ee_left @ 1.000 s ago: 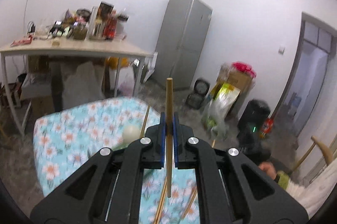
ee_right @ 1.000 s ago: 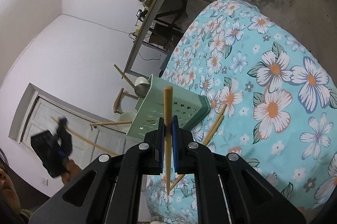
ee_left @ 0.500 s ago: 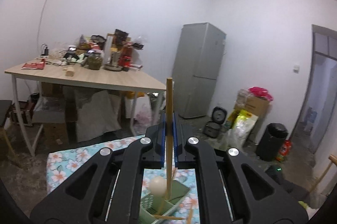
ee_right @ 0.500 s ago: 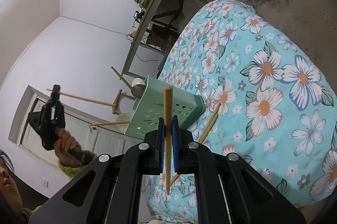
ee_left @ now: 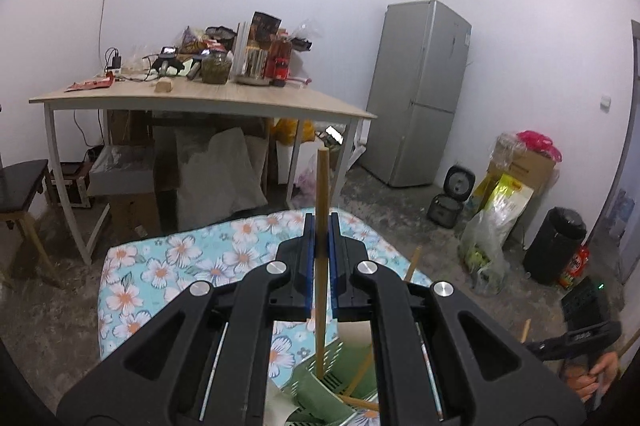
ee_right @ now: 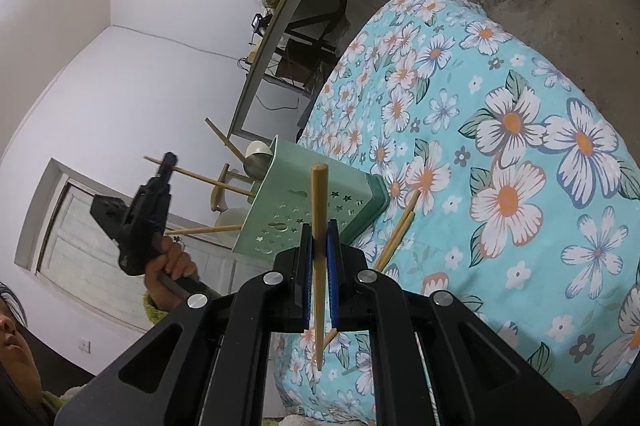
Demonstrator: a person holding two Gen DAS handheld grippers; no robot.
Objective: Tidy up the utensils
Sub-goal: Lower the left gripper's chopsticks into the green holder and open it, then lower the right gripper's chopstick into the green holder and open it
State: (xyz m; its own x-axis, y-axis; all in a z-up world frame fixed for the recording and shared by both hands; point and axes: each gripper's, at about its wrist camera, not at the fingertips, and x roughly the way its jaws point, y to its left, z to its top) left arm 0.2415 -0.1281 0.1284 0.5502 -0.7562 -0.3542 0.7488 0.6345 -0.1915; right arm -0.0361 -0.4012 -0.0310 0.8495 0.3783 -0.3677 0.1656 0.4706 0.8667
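Note:
My left gripper is shut on a wooden chopstick held upright, its lower end at the open top of the green utensil holder. The right wrist view shows this left gripper from the side, its chopstick slanting to the mouth of the holder. My right gripper is shut on a second chopstick in front of the holder, above the floral cloth. A spoon bowl and other sticks poke out of the holder.
Loose chopsticks lie on the cloth beside the holder's base. Beyond the floral table stand a cluttered wooden desk, a grey fridge, a dark stool, bags and a black bin. A hand grips the left tool.
My left gripper has swung over and down toward the holder, bringing its chopstick's lower end to the holder's open top. The right gripper and its chopstick have stayed put.

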